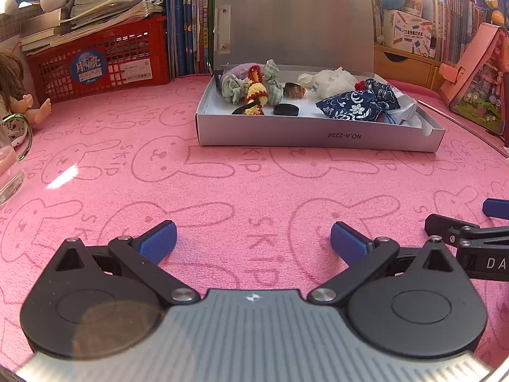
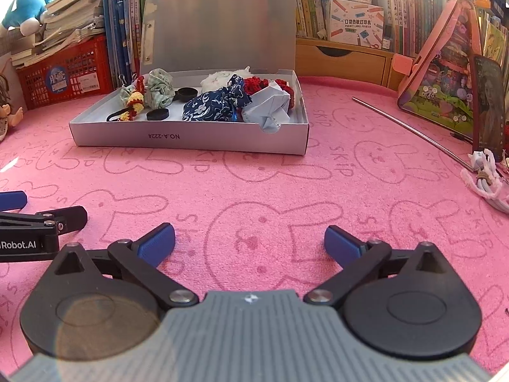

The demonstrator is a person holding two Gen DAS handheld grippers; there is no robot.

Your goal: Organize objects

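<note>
A grey cardboard box [image 1: 318, 135] [image 2: 191, 138] with its lid standing open sits on the pink mat ahead. In it lie a blue patterned pouch [image 1: 353, 106] [image 2: 210, 106], a yellow-red crochet piece [image 1: 256, 92] [image 2: 133, 103], green cloth bundles [image 1: 233, 87] [image 2: 159, 90], black discs [image 1: 286, 109] [image 2: 157, 115], a white fluffy item [image 1: 331, 79] and folded pale paper [image 2: 270, 105]. My left gripper [image 1: 253, 242] is open and empty, low over the mat, well short of the box. My right gripper [image 2: 249, 243] is open and empty beside it.
A red basket [image 1: 105, 63] with stacked books stands at the back left, a doll [image 1: 19, 95] and a glass mug [image 1: 9, 165] at the left. A pink house-shaped box [image 2: 445, 79], a thin metal rod [image 2: 410, 130] and a white cord bundle [image 2: 486, 181] lie at the right.
</note>
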